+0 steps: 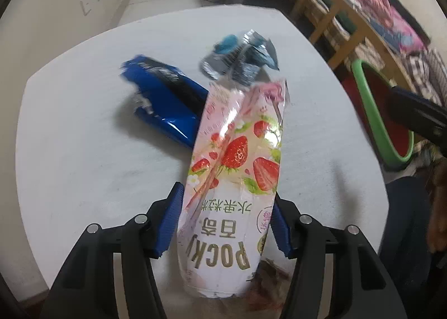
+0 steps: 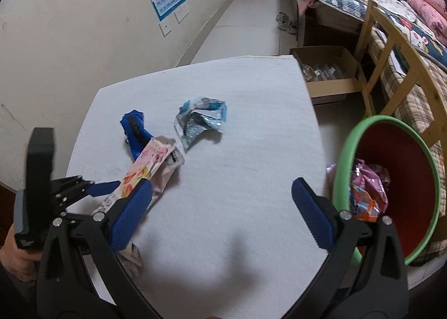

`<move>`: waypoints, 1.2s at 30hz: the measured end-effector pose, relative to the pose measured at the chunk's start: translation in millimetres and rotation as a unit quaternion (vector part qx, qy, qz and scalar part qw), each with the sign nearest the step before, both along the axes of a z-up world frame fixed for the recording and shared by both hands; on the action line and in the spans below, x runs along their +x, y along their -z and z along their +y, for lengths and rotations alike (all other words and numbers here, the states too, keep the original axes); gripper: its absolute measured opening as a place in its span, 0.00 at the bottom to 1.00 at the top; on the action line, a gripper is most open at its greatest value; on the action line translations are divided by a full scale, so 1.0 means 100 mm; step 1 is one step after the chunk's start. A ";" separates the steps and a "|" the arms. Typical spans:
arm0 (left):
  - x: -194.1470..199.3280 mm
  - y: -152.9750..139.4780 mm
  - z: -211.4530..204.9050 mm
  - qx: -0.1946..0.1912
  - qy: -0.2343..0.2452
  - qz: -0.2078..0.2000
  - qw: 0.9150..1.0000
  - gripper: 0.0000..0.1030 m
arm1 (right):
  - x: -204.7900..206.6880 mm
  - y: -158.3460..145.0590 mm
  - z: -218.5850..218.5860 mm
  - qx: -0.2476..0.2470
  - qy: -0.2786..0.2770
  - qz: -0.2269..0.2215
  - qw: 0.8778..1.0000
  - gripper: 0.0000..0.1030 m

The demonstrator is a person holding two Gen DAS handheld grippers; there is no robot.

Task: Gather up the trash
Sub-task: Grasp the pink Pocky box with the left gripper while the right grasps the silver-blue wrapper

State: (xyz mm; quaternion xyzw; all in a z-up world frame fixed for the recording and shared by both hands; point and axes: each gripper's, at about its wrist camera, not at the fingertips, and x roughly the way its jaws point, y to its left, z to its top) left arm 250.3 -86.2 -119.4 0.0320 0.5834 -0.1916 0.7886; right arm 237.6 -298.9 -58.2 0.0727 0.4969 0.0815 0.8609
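My left gripper [image 1: 226, 221] has its jaws around a pink strawberry Pocky wrapper [image 1: 234, 179] and grips its sides just above the white table [image 1: 83, 129]. The right wrist view shows the same wrapper [image 2: 145, 165] held by the left gripper [image 2: 111, 187]. A blue wrapper [image 1: 167, 103] and a crumpled silver-blue wrapper [image 1: 240, 59] lie on the table beyond it; both also show in the right wrist view, the blue wrapper [image 2: 135, 131] and the silver-blue one [image 2: 201, 117]. My right gripper [image 2: 223, 212] is open and empty over the table's near right part.
A red bin with a green rim [image 2: 340, 168] stands to the right of the table and holds several coloured wrappers [image 2: 366, 193]. A cardboard box [image 2: 327, 73], a wooden bed frame [image 2: 391, 47] and bedding lie beyond. A wall [image 2: 69, 39] runs along the left.
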 end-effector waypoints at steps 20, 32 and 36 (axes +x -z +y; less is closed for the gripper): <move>-0.37 -0.30 0.81 -0.068 -0.046 -0.041 0.996 0.38 | 0.96 0.55 0.40 -0.013 0.022 0.035 0.999 0.95; -0.54 -0.34 0.98 -0.073 -0.055 -0.045 0.995 0.38 | 1.21 0.87 0.54 -0.029 0.008 0.058 0.998 0.52; -0.54 -0.35 0.96 -0.074 -0.055 -0.044 0.995 0.38 | 1.15 0.82 0.56 -0.026 -0.001 0.056 0.998 0.37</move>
